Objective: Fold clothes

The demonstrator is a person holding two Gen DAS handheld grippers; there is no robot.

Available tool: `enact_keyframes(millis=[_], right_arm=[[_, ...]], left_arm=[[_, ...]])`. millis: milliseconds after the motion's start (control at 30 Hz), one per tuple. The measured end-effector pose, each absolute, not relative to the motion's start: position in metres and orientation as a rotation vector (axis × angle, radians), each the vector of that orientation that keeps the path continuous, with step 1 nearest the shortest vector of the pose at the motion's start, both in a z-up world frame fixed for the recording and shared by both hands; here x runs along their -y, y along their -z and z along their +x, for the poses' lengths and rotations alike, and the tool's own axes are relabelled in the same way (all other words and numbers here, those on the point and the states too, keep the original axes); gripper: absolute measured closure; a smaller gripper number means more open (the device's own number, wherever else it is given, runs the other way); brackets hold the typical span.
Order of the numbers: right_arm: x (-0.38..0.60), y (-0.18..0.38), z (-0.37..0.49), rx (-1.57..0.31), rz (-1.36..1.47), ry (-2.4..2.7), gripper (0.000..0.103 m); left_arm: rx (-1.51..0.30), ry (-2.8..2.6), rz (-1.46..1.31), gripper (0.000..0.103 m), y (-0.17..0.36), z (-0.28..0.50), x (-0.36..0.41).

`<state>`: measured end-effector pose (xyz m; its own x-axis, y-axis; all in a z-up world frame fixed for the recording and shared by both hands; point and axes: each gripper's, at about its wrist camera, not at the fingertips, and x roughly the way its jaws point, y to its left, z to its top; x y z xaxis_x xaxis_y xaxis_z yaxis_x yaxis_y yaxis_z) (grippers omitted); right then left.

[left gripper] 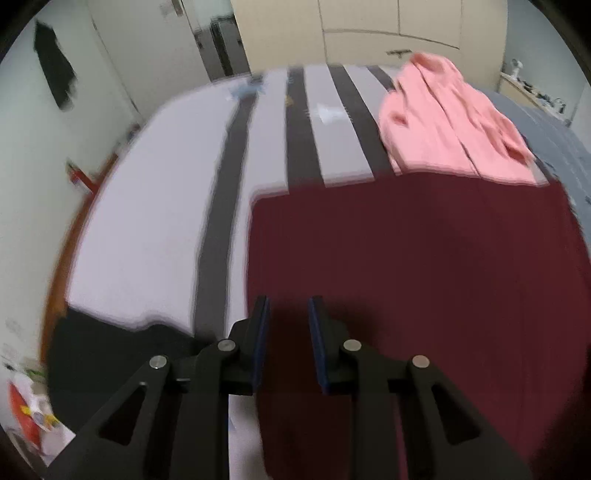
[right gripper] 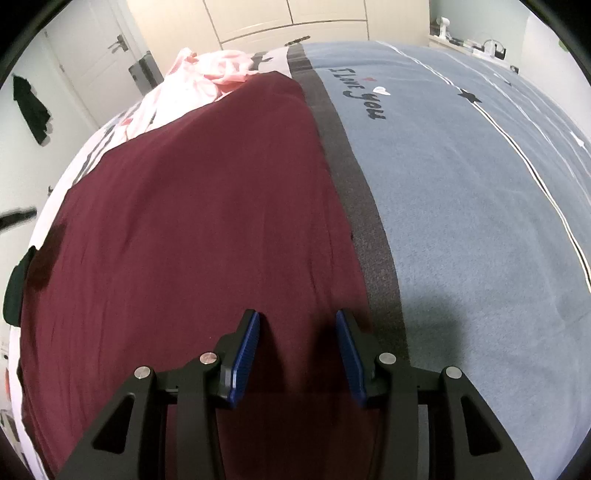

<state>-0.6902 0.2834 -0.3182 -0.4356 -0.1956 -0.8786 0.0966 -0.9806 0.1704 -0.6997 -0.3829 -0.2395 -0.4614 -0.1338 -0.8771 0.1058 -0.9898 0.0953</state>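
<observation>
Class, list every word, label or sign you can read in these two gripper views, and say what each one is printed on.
"I Love you": dark lettering on the blue-grey bedspread, with a small red heart above and a white heart beside it.
Small marks on the striped bedspread in the left wrist view: too blurred to read.
The maroon garment and pink garment show no text.

Bed w/ white-and-dark striped sheet (left gripper: 147,229) on one side, grey-blue blanket (right gripper: 461,221) printed "I love you" (right gripper: 364,96) on the other. Cream wardrobe (left gripper: 369,29) behind; white door (right gripper: 88,55) w/ lever handle. Dark garment (left gripper: 55,77) hangs on wall.
</observation>
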Motion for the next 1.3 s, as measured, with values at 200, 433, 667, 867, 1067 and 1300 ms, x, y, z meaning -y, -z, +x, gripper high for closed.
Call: enact_keyframes(millis=[200,433,667,867,1067,1300], right_arm=[[-0.284,0.318,-0.687,0.143,1.550,2.523,0.063],[-0.285,0.306,-0.658,0.213,1.514,2.520,0.063],[-0.261,0.295,-0.564,0.102,1.490,2.464,0.063],[-0.237,0.291,-0.479,0.055,1.538,2.385,0.063],[-0.230,0.288,-0.416,0.064,1.578,2.353,0.063],[-0.245,0.293,-0.365,0.068,1.623,2.395,0.063]], left_arm=[[-0.204,2.591,1.611,0.084,0.249,-0.605,0.391],[-0.284,2.416,1.546,0.084,0.258,-0.482,0.433],[-0.238,2.313,1.564,0.074,0.271,-0.378,0.427],[-0.349,2.241,1.573,0.071,0.282,-0.321,0.426],[-0.528,2.215,1.583,0.070,0.294,-0.273,0.433],[-0.521,2.324,1.598,0.070,0.295,-0.248,0.384]])
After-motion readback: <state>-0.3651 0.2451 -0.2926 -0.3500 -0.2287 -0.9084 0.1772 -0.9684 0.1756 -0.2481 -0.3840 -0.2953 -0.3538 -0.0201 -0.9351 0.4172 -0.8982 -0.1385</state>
